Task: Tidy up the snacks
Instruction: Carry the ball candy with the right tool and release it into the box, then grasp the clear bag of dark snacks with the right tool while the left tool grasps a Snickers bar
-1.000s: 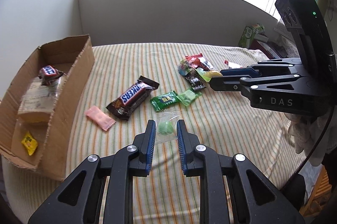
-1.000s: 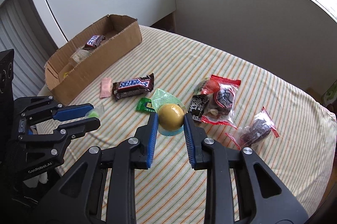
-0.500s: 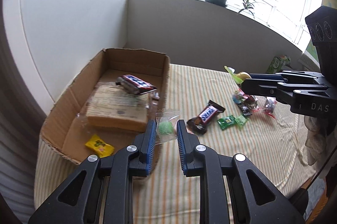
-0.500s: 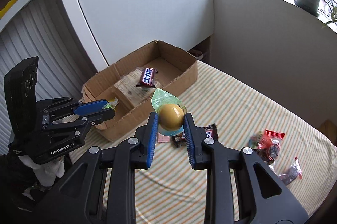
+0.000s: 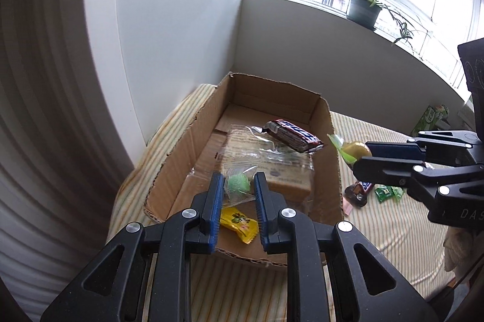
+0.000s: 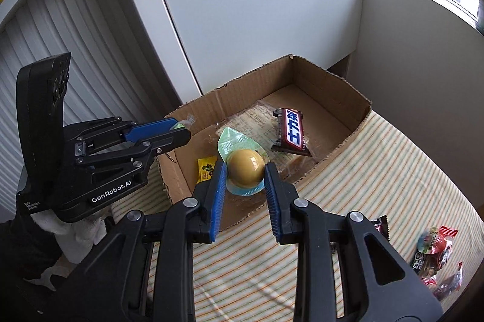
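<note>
My left gripper (image 5: 238, 185) is shut on a clear packet with a green candy (image 5: 239, 184) and holds it above the near end of the open cardboard box (image 5: 334, 170). My right gripper (image 6: 245, 170) is shut on a round yellow jelly cup (image 6: 244, 167) with a green lid, held over the box's near wall (image 6: 242, 210). In the box lie a Snickers bar (image 6: 290, 133), a wrapped cake slab (image 5: 281, 167) and a small yellow packet (image 5: 240, 225). Each gripper also shows in the other's view, the left (image 6: 178, 129) and the right (image 5: 360, 154).
More snacks lie on the striped table: a Snickers bar (image 5: 358, 192) and green packets (image 5: 388, 193) right of the box, and red and clear packets (image 6: 435, 246) further off. A white wall and a ribbed radiator stand behind the box. A green carton (image 5: 432, 116) is at the back.
Both grippers have carried their snacks left from the table's middle to above the box. The box now fills the centre of both views.
</note>
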A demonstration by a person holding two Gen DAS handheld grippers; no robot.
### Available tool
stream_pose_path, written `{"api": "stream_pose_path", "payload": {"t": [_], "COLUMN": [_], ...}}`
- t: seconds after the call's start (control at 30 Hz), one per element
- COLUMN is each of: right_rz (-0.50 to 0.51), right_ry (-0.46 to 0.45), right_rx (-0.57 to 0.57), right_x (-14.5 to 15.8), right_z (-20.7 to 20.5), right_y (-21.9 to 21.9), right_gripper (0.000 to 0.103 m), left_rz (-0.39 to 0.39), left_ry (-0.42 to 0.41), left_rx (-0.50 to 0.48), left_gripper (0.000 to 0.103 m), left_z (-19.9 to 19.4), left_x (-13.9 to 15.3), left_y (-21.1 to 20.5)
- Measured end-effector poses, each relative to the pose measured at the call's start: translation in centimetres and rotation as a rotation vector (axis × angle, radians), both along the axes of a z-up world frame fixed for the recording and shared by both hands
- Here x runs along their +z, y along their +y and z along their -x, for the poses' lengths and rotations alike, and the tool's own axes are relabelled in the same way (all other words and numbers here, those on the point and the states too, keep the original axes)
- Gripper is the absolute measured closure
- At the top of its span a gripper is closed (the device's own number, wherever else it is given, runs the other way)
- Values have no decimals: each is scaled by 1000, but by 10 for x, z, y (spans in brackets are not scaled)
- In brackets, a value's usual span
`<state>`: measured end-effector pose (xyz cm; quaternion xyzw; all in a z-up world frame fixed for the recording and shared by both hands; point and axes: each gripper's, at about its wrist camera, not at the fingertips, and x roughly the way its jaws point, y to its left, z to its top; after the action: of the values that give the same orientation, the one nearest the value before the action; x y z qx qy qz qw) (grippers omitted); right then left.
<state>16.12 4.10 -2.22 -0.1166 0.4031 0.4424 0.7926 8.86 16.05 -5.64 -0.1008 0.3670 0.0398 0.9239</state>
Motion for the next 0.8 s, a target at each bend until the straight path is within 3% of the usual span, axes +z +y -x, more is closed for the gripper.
{"api": "stream_pose_path", "payload": {"t": [0.27,0.4,0.8], "right_rz": [27,11,7], "right_ry": [-14,-31,-56], "right_rx": [11,-23,-141], "right_x": [-9,-2,13], "right_z": [1,2,1], "right_y": [14,1,-65], "right_gripper": [61,36,36], "left_rz": [7,-3,4], "left_ry": [11,-5,-36], "left_rx": [30,47,-11], "left_gripper": [79,45,44], "left_z": [-2,1,1], "left_x": [-3,0,15], "left_y": [15,15,-17]}}
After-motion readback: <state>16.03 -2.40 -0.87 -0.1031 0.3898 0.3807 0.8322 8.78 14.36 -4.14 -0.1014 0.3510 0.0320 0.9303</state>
